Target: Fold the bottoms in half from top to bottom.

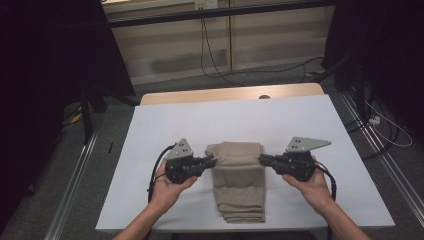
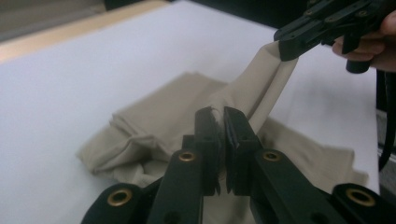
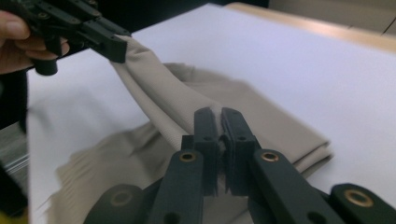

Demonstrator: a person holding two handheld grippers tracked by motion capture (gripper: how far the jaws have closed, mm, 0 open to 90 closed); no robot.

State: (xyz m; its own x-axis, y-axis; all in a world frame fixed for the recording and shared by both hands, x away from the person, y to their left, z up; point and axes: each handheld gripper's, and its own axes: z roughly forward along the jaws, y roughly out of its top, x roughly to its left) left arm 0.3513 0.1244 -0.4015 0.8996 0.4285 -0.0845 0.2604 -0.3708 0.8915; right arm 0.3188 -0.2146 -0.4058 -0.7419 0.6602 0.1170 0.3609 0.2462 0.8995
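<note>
A folded beige cloth [image 1: 239, 182] lies lengthwise on the white table [image 1: 165, 125], near the front edge. My left gripper [image 1: 214, 161] is shut on the cloth's far left corner, and my right gripper [image 1: 261, 159] is shut on its far right corner. The far edge is lifted and stretched between them. In the left gripper view the cloth [image 2: 154, 126] is pinched between the black jaws of that gripper [image 2: 220, 114], and the right gripper [image 2: 287, 49] holds the other corner higher up. The right gripper view has its jaws [image 3: 219, 116] clamped on cloth [image 3: 261, 121] and the left gripper [image 3: 116, 51] beyond.
A wooden strip [image 1: 230, 93] runs along the table's far edge. Cables [image 1: 210, 55] trail over the grey floor behind. Metal rails [image 1: 75, 180] flank the table on both sides. Dark curtains hang at the left and right.
</note>
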